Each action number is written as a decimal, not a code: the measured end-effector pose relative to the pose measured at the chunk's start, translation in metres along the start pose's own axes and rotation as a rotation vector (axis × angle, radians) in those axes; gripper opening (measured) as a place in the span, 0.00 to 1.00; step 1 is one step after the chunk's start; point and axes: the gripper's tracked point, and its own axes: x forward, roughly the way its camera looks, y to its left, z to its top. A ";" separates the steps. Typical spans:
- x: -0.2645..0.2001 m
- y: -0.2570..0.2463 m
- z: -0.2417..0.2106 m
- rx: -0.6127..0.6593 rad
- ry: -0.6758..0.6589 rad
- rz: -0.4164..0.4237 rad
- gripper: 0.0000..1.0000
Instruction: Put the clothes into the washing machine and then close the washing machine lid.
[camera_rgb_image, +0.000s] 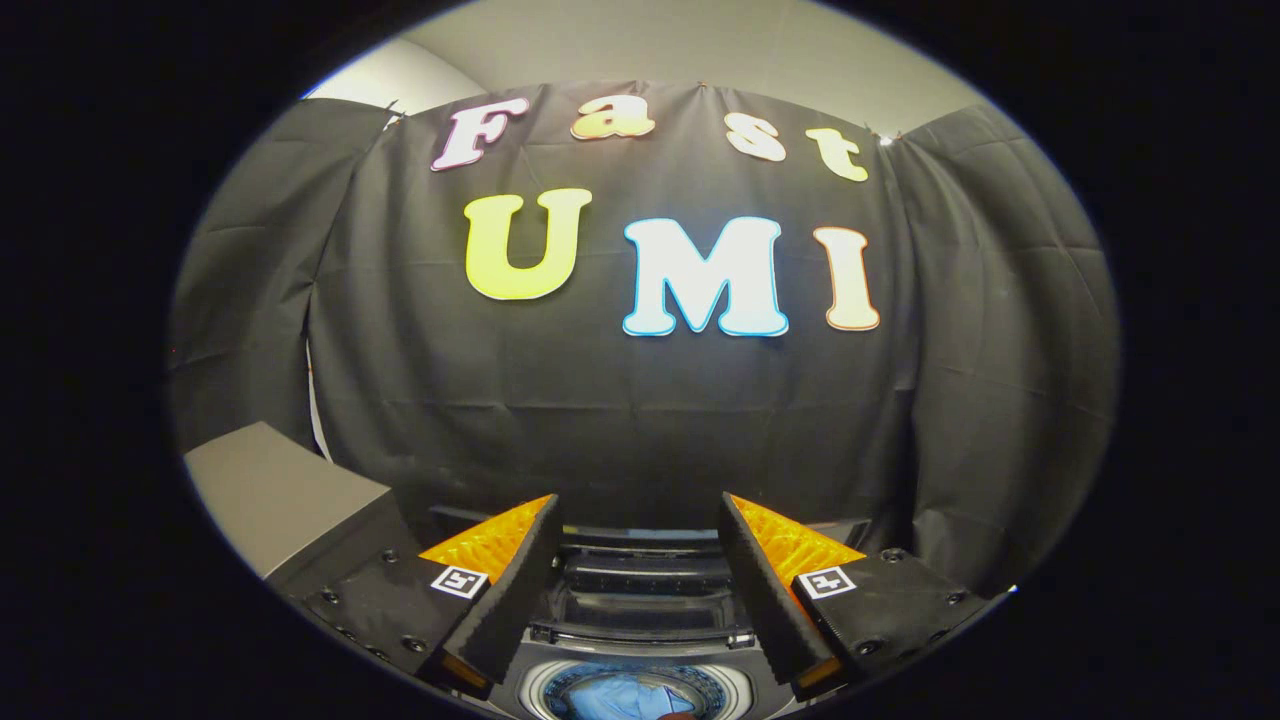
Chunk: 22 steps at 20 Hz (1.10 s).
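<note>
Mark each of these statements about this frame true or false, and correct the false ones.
1. The gripper has its jaws spread apart with nothing between them. True.
2. The washing machine has its lid shut over the drum. False: the drum opening shows, with the lid folded up behind it.
3. A light blue garment lies inside the drum. True.
4. The jaws are clamped on the garment. False: they grip nothing, and the garment lies in the drum.
5. A grey box-like surface stands beside the machine. True.
</note>
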 end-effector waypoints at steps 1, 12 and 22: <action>0.006 -0.001 0.001 0.014 0.003 -0.002 0.97; 0.086 0.010 -0.032 0.011 0.105 -0.002 0.97; 0.093 0.009 -0.043 0.038 0.117 -0.017 0.98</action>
